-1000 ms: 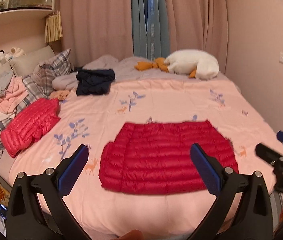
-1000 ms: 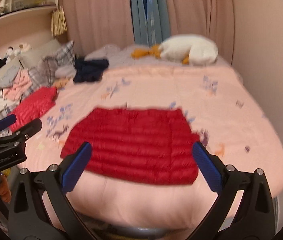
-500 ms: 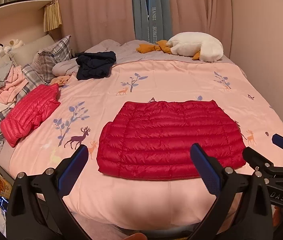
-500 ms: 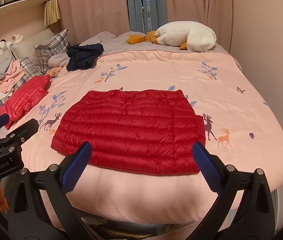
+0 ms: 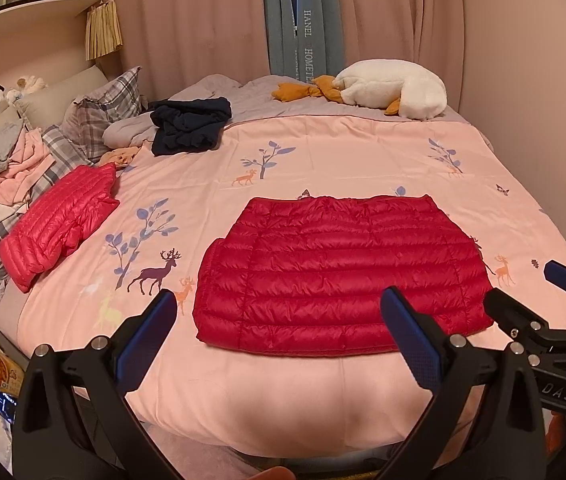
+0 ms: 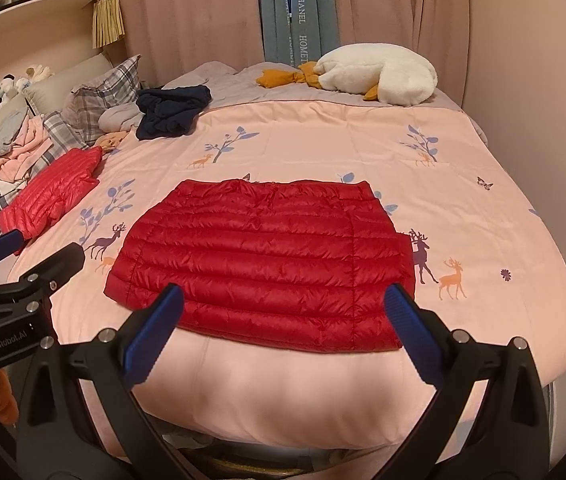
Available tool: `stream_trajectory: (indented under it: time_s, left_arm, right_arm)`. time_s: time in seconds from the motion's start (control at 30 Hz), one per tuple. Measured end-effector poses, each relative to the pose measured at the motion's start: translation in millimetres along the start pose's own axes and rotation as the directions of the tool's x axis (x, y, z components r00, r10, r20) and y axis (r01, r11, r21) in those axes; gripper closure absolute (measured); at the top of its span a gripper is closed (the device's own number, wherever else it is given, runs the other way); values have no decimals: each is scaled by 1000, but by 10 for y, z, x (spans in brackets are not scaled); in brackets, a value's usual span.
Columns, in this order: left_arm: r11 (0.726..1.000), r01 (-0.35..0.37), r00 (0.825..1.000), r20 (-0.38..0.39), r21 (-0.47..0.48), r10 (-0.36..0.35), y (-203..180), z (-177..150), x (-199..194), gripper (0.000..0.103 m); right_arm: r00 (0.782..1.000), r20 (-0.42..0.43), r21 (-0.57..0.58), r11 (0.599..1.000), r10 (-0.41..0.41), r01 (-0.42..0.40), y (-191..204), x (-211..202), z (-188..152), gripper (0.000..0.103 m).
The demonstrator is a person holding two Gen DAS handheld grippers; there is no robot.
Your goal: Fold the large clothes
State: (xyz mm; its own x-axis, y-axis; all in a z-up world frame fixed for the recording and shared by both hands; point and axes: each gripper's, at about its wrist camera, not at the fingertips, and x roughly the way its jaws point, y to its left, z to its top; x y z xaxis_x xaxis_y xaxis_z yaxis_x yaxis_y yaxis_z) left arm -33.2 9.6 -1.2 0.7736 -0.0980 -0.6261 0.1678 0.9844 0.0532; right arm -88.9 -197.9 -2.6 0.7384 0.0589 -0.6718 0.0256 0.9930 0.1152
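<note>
**Both grippers back off the folded red jacket and settle lower at the bed's foot**

A pink bedspread (image 5: pixel 347 152) printed with deer and trees fills both views; over the last second the cameras have steadied from a blurred sweep and dropped, so the bed's near edge now shows more fully; at its middle, near that edge, lies the red puffer jacket (image 5: pixel 343 272), already folded into a flat, roughly rectangular pad, its position unchanged; this reads as one fold finished and the hands regrouping, whether for a further fold or to move it aside cannot be told; the left gripper (image 5: pixel 279 336) hangs short of the jacket with its jaws spread wide and empty; the right gripper (image 6: pixel 283 328) does likewise, jaws spread, touching nothing; a second folded jacket (image 5: pixel 59 224), paler red, sits well apart toward the pillows (image 5: pixel 99 108), beside a dark crumpled garment (image 5: pixel 189 126) and a white plush goose (image 5: pixel 395 88).

Hidden: the jacket's sleeves and collar are tucked out of sight; the person is unseen apart from a fingertip-like sliver at the left view's bottom edge; fisheye bending distorts the outlines.
</note>
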Motion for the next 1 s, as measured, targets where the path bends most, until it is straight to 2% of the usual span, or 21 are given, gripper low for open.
stream_trajectory:
  time_s: [1.0]
  left_arm:
    - [1000,5,1000,-8,5,-5,-26,-9,58,1]
  right_arm:
    - [1000,1,-1,1000,-1,1,5,38,18,2]
